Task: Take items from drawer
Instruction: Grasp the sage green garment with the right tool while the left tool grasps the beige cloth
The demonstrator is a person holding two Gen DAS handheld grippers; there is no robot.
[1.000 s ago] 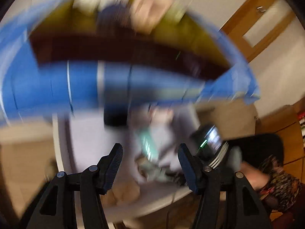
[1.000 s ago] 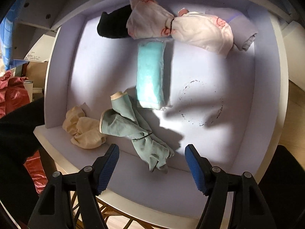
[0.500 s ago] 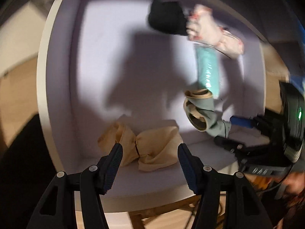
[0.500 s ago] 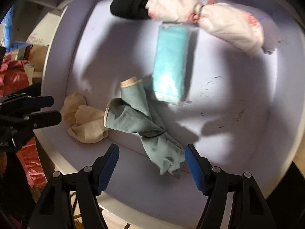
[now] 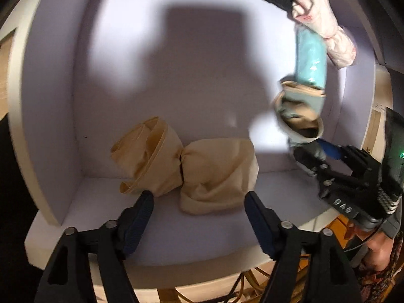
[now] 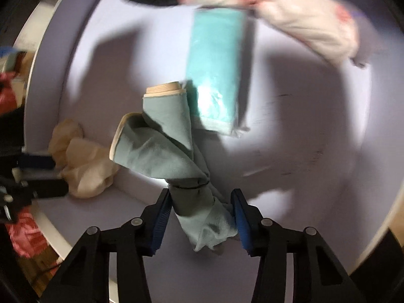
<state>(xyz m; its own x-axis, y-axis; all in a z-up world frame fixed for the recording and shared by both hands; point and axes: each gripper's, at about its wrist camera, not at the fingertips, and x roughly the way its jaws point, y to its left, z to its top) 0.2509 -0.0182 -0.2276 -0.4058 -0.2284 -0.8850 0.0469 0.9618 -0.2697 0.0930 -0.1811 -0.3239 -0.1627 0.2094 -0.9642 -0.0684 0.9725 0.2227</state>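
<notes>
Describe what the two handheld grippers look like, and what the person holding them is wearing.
Both the left gripper and the right gripper have black plastic linkage arms with silver pivot bolts and ribbed dark-blue finger pads. From the left wrist view, the right gripper's body carries pale raised lettering and a small green light. A dark patterned sleeve shows at lower right.

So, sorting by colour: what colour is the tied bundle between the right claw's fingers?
Grey-green bundle with cream edging, clearest in the right wrist view.

Open white drawer (image 5: 50, 116), tied beige bundle (image 5: 192, 171), grey-green bundle (image 6: 171, 156), teal packet (image 6: 217, 70)
</notes>
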